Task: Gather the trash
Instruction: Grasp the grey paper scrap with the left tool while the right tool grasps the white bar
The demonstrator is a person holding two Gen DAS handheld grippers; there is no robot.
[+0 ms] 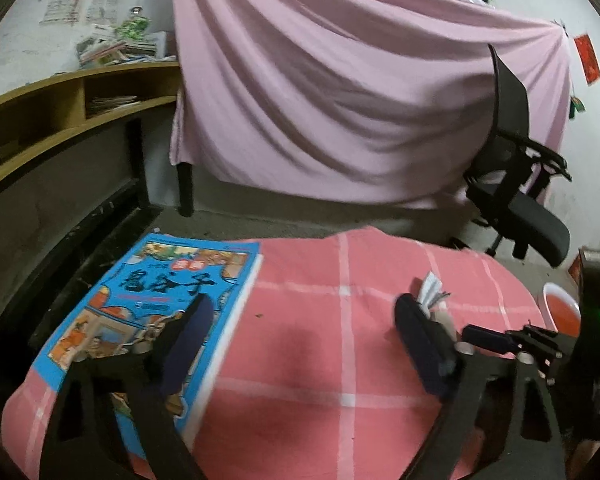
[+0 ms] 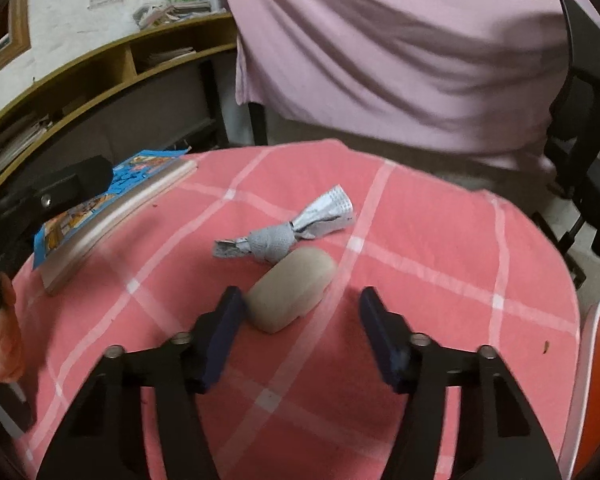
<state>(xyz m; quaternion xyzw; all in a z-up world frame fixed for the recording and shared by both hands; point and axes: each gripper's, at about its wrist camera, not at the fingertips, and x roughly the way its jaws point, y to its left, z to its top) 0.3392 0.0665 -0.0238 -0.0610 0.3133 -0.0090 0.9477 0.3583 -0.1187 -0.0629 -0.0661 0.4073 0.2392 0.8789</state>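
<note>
We are holding the right gripper (image 2: 296, 320) over the pink checked surface (image 2: 440, 280), its fingers (image 2: 224, 332) standing partly apart, empty, with the beige case (image 2: 290, 294) between their tips. The twisted paper scrap (image 2: 288, 228) is lying just beyond at twelve o'clock. Our left gripper (image 1: 304, 340) is hovering with fingers wide, the blue book (image 1: 156, 304) lying under the left finger at nine o'clock

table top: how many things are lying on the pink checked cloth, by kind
book: 1
twisted paper scrap: 1
beige oval case: 1
total: 3, all on the tablecloth
</note>
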